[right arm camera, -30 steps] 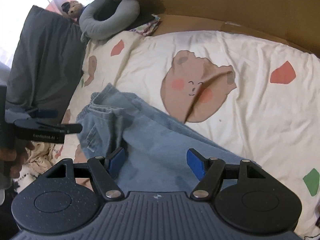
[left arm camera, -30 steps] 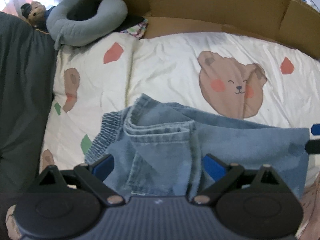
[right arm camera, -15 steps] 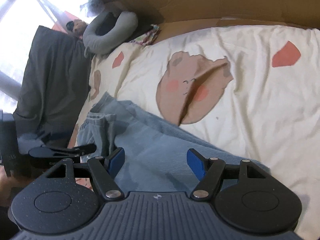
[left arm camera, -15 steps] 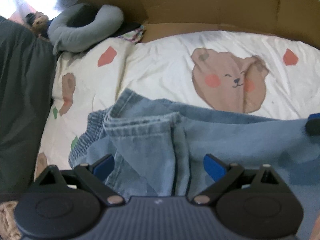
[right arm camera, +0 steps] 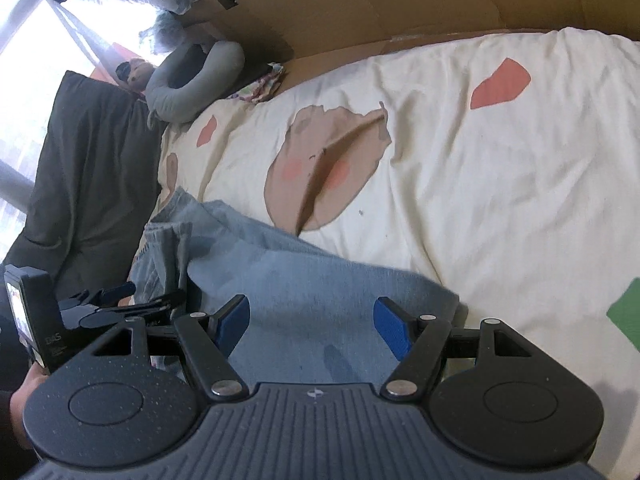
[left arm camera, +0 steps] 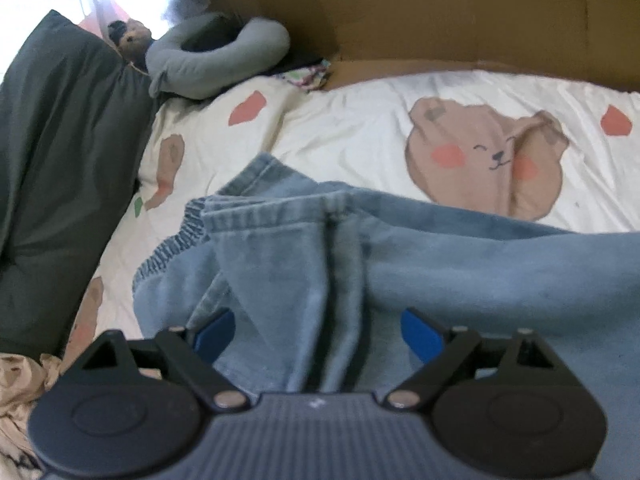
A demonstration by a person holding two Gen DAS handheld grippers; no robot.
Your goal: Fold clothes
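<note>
Bed w/ cream duvet (left arm camera: 360, 136), bear print (left arm camera: 484, 160) facing up, red and green patches scattered. Light blue jeans (left arm camera: 460, 272) lying flat across the near part of the duvet, folded lengthwise, elastic waistband (left arm camera: 168, 256) bunched at the left end, hem edge of a leg doubled over on top beside it.

Left tongs (left arm camera: 316, 330) low over the jeans near the waistband end: blue pads wide apart, denim ridge running between them but pads not pressing on it, so spread, gripping nothing. Right tongs (right arm camera: 312, 320) over the other stretch of denim (right arm camera: 320, 280), just inside its right edge; pads likewise well apart, cloth lying flat under the gap, nothing pinched. From the right wrist view, left tongs (right arm camera: 120, 298) seen side-on at the far left, tips over the waistband folds, a hand (right arm camera: 24, 404) partly visible below.

Containers: flattened brown cardboard (left arm camera: 440, 20) standing like a wall along the far side of the bed, flaps open at top left; contents not visible, can't tell if anything inside. Small patterned cloth (left arm camera: 308, 74) tucked at its foot.

Head end: dark grey pillow (left arm camera: 60, 160) at left, grey U-shaped neck cushion (left arm camera: 216, 64) beside it, small plush toy (left arm camera: 132, 36) behind, bright window glare beyond.
</note>
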